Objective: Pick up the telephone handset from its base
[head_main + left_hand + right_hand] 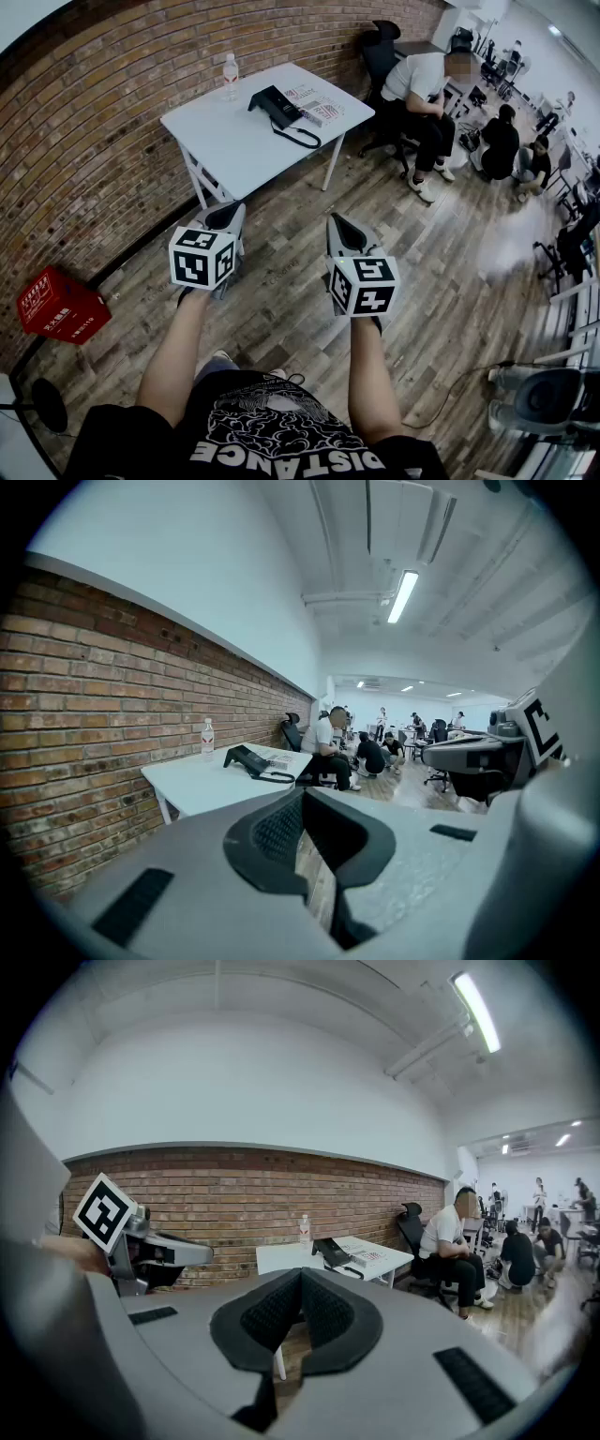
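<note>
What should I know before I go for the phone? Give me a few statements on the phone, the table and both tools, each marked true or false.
1. The phone stands on the white table. True.
2. The left tool has hold of the phone. False: it is shut on nothing, over the wooden floor, well short of the table.
3. The right tool is shut and empty. True.
4. The water bottle lies on the floor. False: it stands upright on the table, at the edge nearest the brick wall.
5. A red crate sits on the floor by the wall. True.
</note>
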### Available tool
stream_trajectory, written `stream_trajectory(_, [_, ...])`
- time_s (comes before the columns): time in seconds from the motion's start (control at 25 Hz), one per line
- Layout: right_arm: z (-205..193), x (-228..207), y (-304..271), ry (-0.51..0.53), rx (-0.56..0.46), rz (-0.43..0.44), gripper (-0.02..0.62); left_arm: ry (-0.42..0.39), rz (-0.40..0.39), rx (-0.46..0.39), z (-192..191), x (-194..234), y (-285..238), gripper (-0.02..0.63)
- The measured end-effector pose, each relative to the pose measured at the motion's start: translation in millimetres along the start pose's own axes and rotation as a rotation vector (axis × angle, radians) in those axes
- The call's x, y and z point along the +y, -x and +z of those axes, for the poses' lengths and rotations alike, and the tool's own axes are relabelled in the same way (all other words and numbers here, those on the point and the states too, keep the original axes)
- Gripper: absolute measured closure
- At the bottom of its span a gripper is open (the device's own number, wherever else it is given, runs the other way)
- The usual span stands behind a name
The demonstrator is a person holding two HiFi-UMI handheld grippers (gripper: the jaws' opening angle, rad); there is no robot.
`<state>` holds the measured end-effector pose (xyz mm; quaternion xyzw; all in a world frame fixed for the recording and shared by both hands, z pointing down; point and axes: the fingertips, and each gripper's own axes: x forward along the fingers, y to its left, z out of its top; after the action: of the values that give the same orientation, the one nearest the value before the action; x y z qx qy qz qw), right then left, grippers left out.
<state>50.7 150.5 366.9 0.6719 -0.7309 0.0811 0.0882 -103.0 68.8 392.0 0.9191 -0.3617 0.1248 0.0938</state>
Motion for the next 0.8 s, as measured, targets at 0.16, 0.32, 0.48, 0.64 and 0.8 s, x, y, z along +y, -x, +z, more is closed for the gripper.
stream_trajectory(0.16, [-4, -2, 2, 0.008, 0.000, 0.005, 0.595, 0.016, -0.002, -0.002, -2, -4, -3, 0.600])
stream_trajectory(0.32, [-10, -6, 6, -0.001, 0.002, 0.009, 0.595, 0.043, -0.013, -0.003, -4, -10, -7, 0.600])
stream_trajectory(0.48, [-15, -10, 5, -0.007, 0.008, 0.017, 0.595, 0.068, -0.025, -0.008, -6, -14, -12, 0.600])
stream_trajectory(0.64, [-15, -10, -3, -0.005, 0.012, 0.029, 0.595, 0.104, -0.056, -0.023, -2, -14, -22, 0.598])
stream_trajectory(0.8, [-16, -13, -18, 0.003, 0.023, 0.044, 0.595, 0.139, -0.078, -0.034, 2, -9, -39, 0.598])
